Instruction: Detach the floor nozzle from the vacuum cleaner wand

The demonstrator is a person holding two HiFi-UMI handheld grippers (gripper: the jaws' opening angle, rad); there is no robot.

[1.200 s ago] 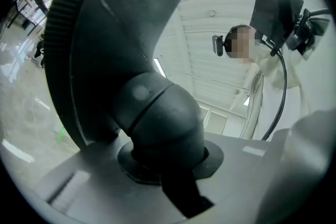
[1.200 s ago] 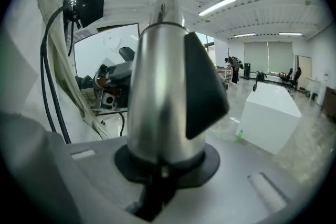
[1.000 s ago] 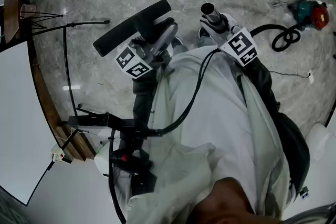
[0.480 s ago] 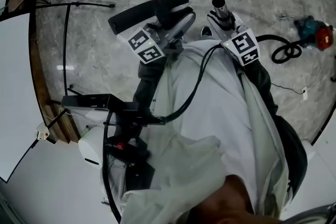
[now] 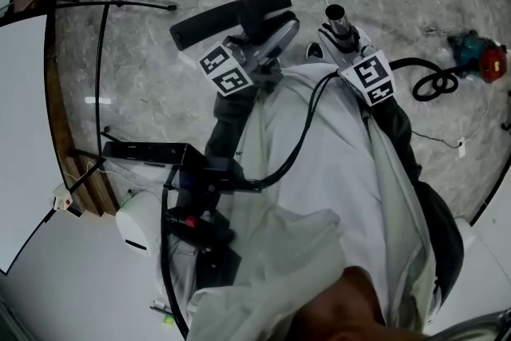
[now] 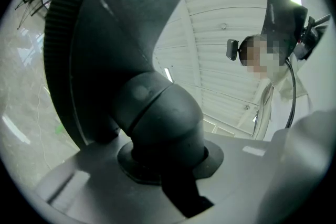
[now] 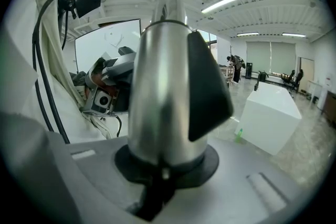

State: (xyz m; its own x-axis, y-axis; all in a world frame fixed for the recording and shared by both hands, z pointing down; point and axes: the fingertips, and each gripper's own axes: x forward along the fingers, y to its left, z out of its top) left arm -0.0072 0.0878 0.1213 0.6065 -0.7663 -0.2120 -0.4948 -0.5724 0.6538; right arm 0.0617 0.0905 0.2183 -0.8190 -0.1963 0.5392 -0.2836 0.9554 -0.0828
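At upper centre of the head view, the left gripper (image 5: 263, 34) clamps the neck of the floor nozzle (image 5: 227, 16), and just right of it, apart, the right gripper (image 5: 342, 34) clamps the wand (image 5: 335, 15).

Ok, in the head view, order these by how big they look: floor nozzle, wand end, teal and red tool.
1. floor nozzle
2. teal and red tool, though it lies farther from the camera
3. wand end

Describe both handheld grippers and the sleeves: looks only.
Left gripper and right gripper: grey bodies, each with a white cube of black square markers. Jaws light grey with round dark pads. A black cable runs from the right one over a pale loose overgarment. Dark sleeves.
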